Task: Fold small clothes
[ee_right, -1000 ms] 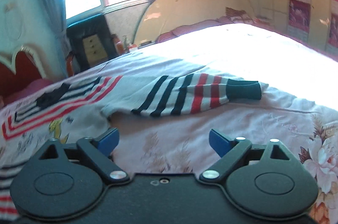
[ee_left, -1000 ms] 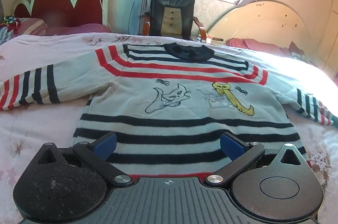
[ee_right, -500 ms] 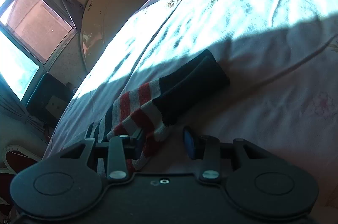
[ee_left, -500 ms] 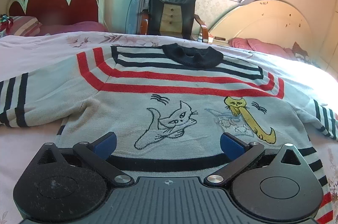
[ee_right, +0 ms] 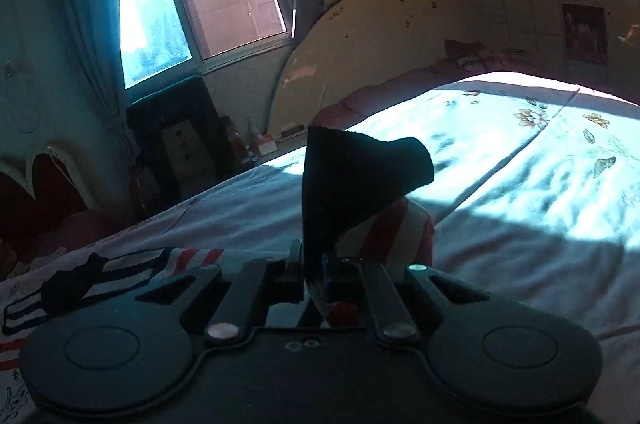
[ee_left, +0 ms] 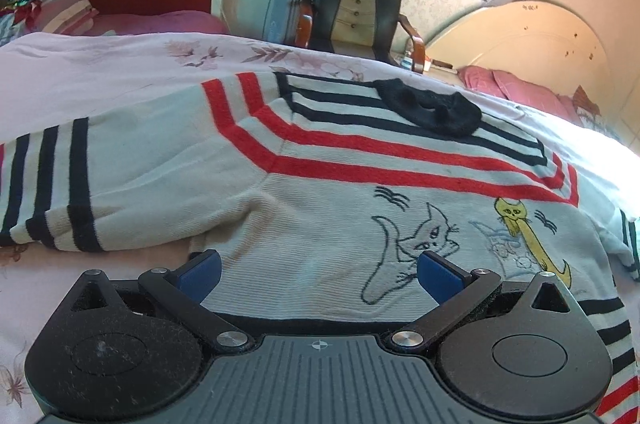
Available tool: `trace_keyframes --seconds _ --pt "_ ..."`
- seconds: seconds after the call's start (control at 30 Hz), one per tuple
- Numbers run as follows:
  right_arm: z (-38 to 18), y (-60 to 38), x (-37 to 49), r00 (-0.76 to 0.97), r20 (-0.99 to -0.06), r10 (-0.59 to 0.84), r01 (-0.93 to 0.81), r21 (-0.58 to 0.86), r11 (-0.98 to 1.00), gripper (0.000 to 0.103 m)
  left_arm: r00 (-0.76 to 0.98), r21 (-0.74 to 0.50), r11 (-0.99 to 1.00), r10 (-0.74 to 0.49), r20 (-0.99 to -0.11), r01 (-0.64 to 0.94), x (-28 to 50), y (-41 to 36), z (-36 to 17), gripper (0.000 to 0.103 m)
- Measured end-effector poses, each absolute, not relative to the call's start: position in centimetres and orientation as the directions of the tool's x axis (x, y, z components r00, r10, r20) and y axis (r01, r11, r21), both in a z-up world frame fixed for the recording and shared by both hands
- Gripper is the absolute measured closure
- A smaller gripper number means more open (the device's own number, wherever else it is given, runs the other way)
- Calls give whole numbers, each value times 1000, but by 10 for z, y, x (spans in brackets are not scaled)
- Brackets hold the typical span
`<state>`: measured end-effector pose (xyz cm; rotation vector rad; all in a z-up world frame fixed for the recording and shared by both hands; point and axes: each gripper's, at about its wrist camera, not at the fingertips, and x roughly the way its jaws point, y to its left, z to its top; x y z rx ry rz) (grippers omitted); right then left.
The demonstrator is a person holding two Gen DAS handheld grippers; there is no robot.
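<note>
With the striped sweater spread on the bed, the right tool grips its sleeve cuff, left tool released above the chest; next, carry the sleeve across the body

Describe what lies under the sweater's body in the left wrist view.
Around the sweater, pink floral bedding shows, so it evidently lies flat on it. Directly beneath is covered. The open left tongs hover over its lower part.

both wrist views low over the bed, sharing the sweater
</note>
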<state>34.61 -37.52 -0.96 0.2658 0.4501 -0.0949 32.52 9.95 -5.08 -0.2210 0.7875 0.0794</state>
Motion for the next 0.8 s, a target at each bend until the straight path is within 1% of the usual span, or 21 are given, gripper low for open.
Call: trace_keyframes --seconds 0.07,0.13,0.2,0.27,0.33,0.37,0.43,0.47,0.5,0.57,0.63,0.67,0.7,0.73,0.8 --pt "-9 -316 359 890 -447 93 -6 191 982 95 710 -174 968 7 -704 -182 322 109 -49 0" --pt "-18 -263 368 854 -475 213 -142 182 973 95 716 -189 960 15 -698 -204 320 120 -46 0" --pt "-32 -215 372 804 -511 304 -250 174 952 95 720 -199 954 23 -694 -222 319 127 -44 0" --pt "-49 -176 374 753 -552 359 -322 166 932 95 725 -225 944 21 -689 -241 318 135 -44 0" --pt "-64 -151 376 713 -600 363 -351 143 925 94 730 -265 931 4 -683 -253 317 139 -44 0" --pt "-69 -144 377 702 -616 358 -356 131 925 91 735 -288 924 -11 -678 -252 318 140 -45 1" --pt "-67 -141 367 715 -595 367 -376 115 919 76 750 -355 906 -65 -658 -232 320 138 -47 1" --pt "-64 -143 363 718 -590 369 -378 114 919 70 758 -392 895 -102 -645 -213 323 134 -48 1" --pt "-59 -148 357 725 -579 373 -380 115 918 61 761 -430 882 -144 -632 -190 328 128 -51 1" --pt "-52 -163 340 745 -546 383 -374 135 918 61 763 -504 853 -235 -602 -134 342 111 -58 1" --pt "-49 -184 330 751 -531 392 -349 185 919 62 742 -581 810 -340 -579 -82 363 89 -70 1" --pt "-46 -194 324 760 -527 380 -324 200 925 62 727 -616 785 -384 -570 -67 374 78 -76 3" --pt "-44 -203 320 768 -525 366 -300 210 930 62 709 -647 761 -425 -563 -57 385 67 -83 18" --pt "-41 -212 316 776 -522 354 -274 225 935 61 690 -671 739 -459 -560 -53 396 57 -90 27" --pt "-37 -230 309 787 -515 339 -233 260 937 61 668 -687 724 -484 -566 -58 417 38 -102 27"
